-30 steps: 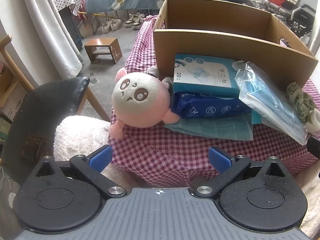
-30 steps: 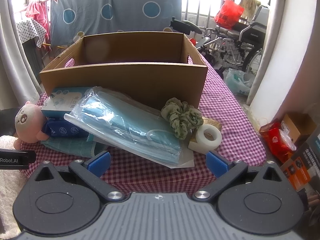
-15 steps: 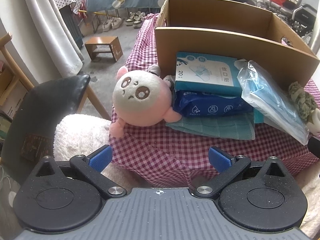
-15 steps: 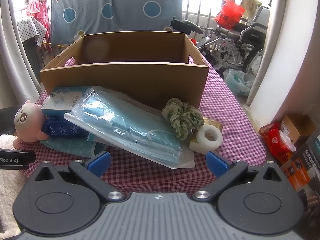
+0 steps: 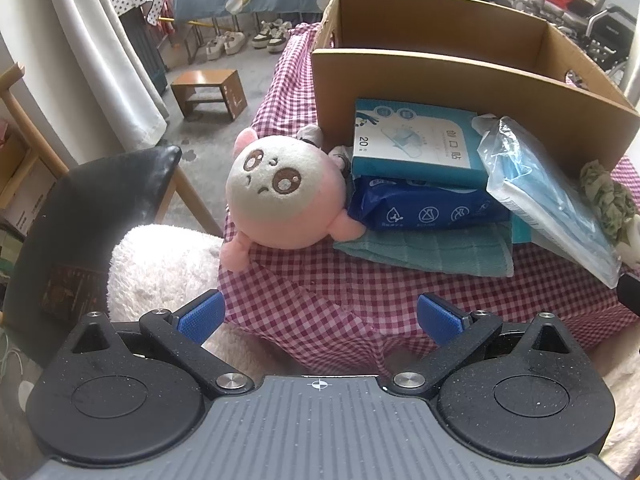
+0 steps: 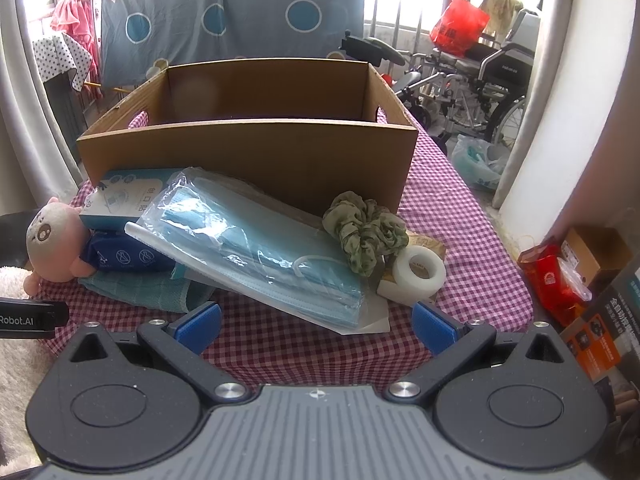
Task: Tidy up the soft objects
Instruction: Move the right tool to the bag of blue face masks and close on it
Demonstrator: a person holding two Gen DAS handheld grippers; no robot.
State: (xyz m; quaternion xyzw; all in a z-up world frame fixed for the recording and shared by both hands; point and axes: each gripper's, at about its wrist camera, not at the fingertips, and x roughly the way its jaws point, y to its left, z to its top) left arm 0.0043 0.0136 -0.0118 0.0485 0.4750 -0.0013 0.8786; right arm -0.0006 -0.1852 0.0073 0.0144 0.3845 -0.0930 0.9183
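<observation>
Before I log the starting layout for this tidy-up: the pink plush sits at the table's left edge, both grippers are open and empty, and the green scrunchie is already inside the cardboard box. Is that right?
Not quite. The green scrunchie is not inside the cardboard box; it lies on the checked cloth in front of it, beside the tape roll, as the right wrist view shows. The rest holds: the pink plush sits at the left edge, and the left gripper and right gripper are open and empty.

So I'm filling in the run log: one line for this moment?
left gripper: open, facing plush | right gripper: open, facing masks | box: nothing seen inside
</observation>
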